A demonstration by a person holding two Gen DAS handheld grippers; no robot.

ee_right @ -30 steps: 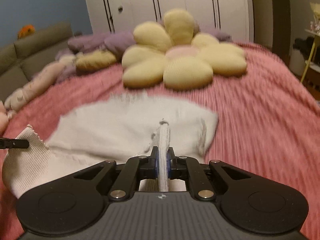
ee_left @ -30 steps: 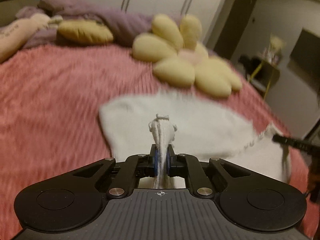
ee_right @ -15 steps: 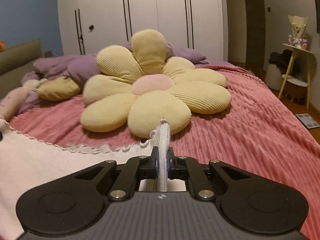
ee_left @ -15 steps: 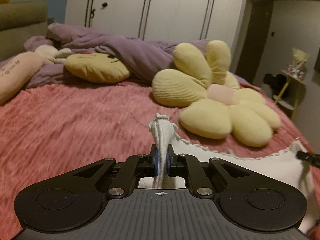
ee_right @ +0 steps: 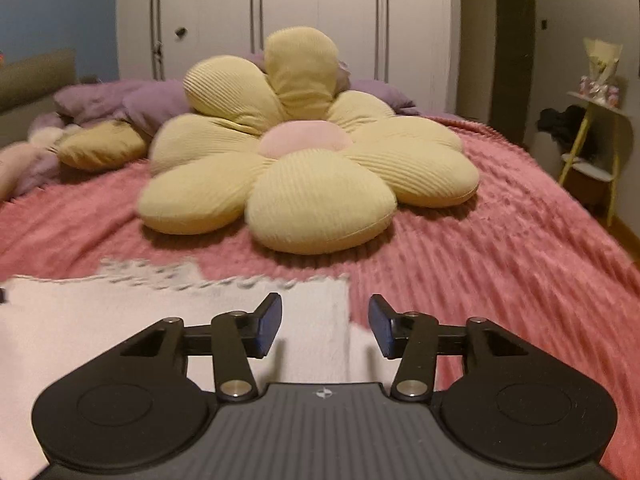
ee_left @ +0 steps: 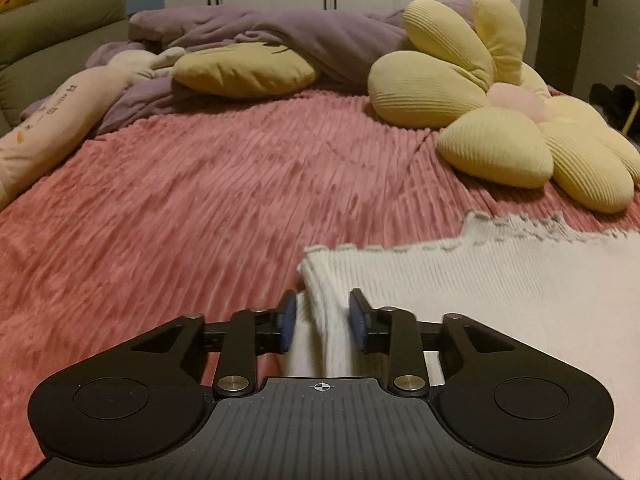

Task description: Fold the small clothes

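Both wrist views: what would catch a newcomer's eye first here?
The big yellow flower cushion dominates, lying on the pink bedspread straight beyond the right gripper. Nearer, the white knit garment lies flat, its corner between the left gripper's jaws; both jaws have just been opening.

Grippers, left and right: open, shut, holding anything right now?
Left gripper: just opened, white ribbed knit garment loose between its pads.
Right gripper: just opened, holding nothing, above the garment's edge.
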